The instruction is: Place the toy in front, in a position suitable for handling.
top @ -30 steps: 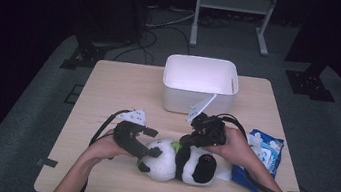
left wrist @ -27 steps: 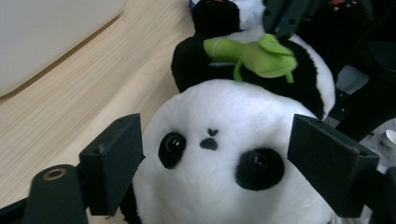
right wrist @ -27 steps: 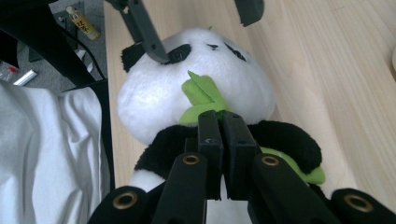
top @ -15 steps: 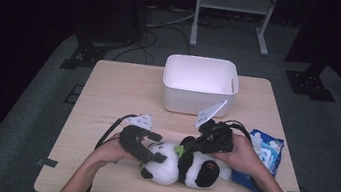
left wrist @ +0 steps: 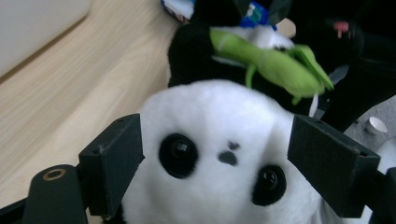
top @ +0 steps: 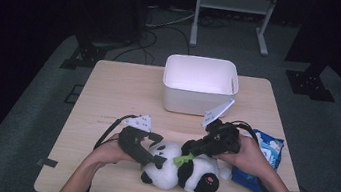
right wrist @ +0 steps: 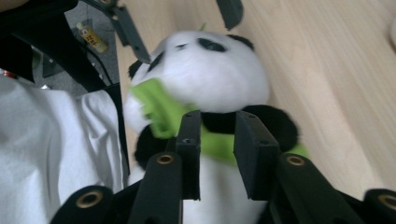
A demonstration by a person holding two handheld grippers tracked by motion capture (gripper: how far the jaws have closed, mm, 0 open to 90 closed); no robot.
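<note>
A black-and-white panda plush [top: 192, 176] lies on its back near the front edge of the wooden table [top: 117, 98], with a green scarf [top: 181, 159] at its neck. My left gripper [top: 157, 159] is closed on the panda's head [left wrist: 219, 186], one pad [left wrist: 112, 161] on each side of the face. My right gripper [top: 190, 153] hovers over the neck; its jaws have just been opening. In the right gripper view they [right wrist: 218, 154] stand a little apart, with the scarf [right wrist: 154, 107] and black fur beneath the gap, not pinched.
A white rectangular bin [top: 193, 101] stands at the table's back centre. A blue packet [top: 272, 150] lies at the right edge, partly under the right hand. Cables trail from both grippers toward the front. Dark stands and a grey floor surround the table.
My right gripper has shifted slightly to the right over the panda's neck and its jaws have parted. The left gripper has stayed on the head.
</note>
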